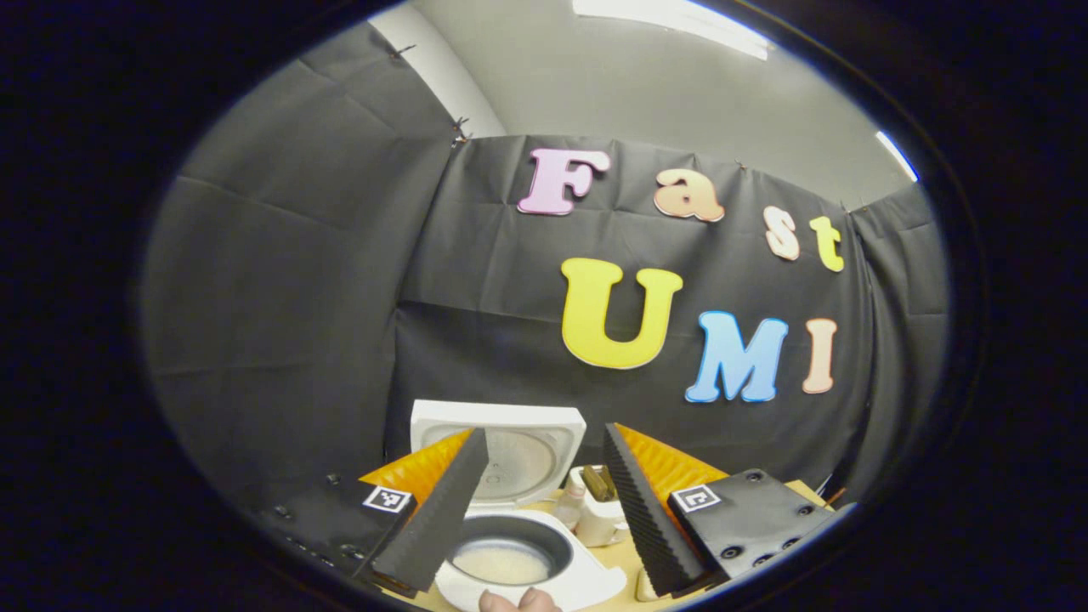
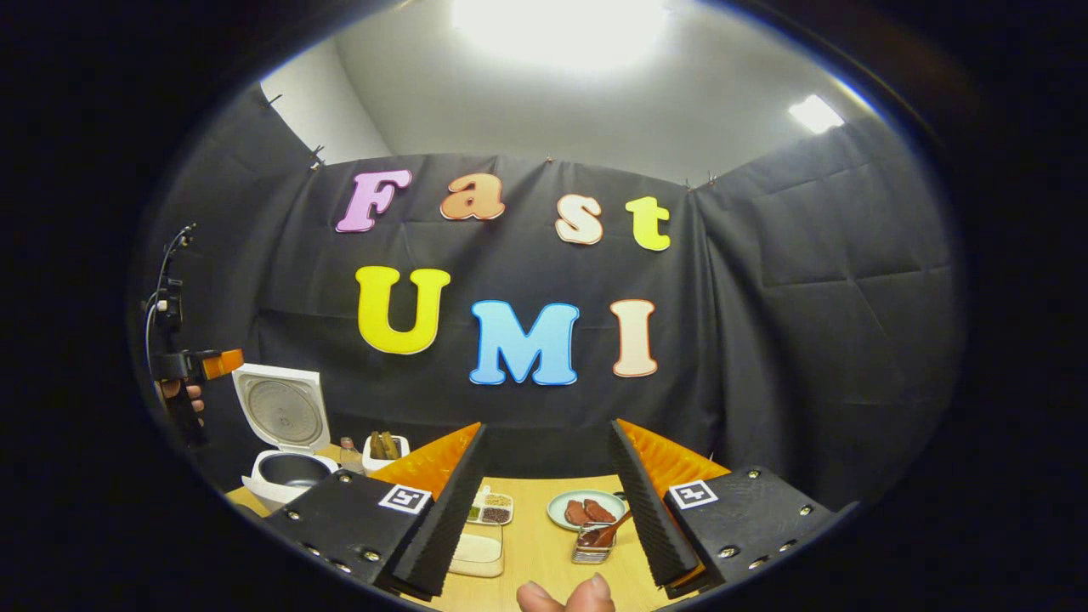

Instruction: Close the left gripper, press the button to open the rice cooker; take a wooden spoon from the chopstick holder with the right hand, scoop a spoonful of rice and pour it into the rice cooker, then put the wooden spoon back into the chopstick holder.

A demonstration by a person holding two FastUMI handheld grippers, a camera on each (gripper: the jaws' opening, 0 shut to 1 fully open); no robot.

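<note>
1. Now, the rice cooker stands with its lid tipped up and back, so the button press looks done; a pale layer lies in the dark inner pot.
2. Left gripper hangs above the cooker, jaws spread wide with nothing between them.
3. Right gripper hovers over the table farther right, jaws also wide and empty.
4. Just right of the cooker, the white chopstick holder holds brown handles; I cannot tell which one is the wooden spoon.
5. My read: either the spoon work has not begun, or the rice is in and the spoon is back. These views will not settle it.
6. On the light wooden table: a compartment tray of grains, a pale rectangular dish, a round plate with reddish-brown pieces and a small metal container with a brown spoon.
7. Black cloth walls the booth, with a pale ceiling and bright lamps above.
</note>
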